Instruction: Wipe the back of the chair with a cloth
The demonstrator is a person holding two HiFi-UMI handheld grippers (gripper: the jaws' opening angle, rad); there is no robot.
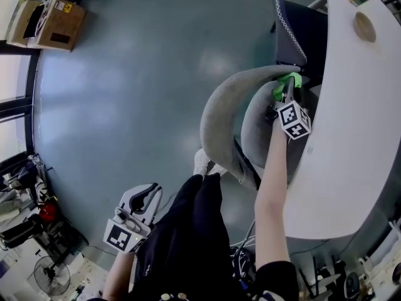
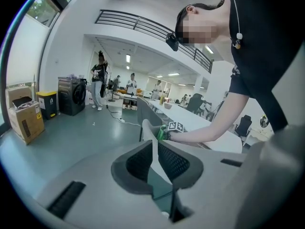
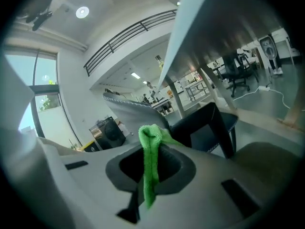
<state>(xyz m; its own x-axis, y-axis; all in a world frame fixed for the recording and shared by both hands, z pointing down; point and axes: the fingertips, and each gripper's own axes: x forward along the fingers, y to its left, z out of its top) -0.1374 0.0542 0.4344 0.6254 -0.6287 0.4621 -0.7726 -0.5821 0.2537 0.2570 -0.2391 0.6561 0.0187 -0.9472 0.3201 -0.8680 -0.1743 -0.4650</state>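
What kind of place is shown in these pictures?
Most likely an open-plan office: a long white desk with a grey chair beside it, more office chairs further back, and a railed mezzanine above.

We see the cloth (image 1: 289,80), a bright green, fuzzy rag, bunched at the far end of the chair's back (image 1: 220,115), pinched there by the right gripper (image 1: 287,91). In the right gripper view we find the cloth (image 3: 150,171) folded over at its top and clamped between the jaws, one narrow tail hanging straight down. The chair's back is a grey upholstered shell, upright, curving like a crescent from above, with the grey seat (image 1: 260,121) tucked towards the curved edge of the white desk (image 1: 351,137). The chair stands on the blue-green floor (image 1: 138,74). From the left gripper view, we make out the cloth (image 2: 160,133) against the back's top edge.
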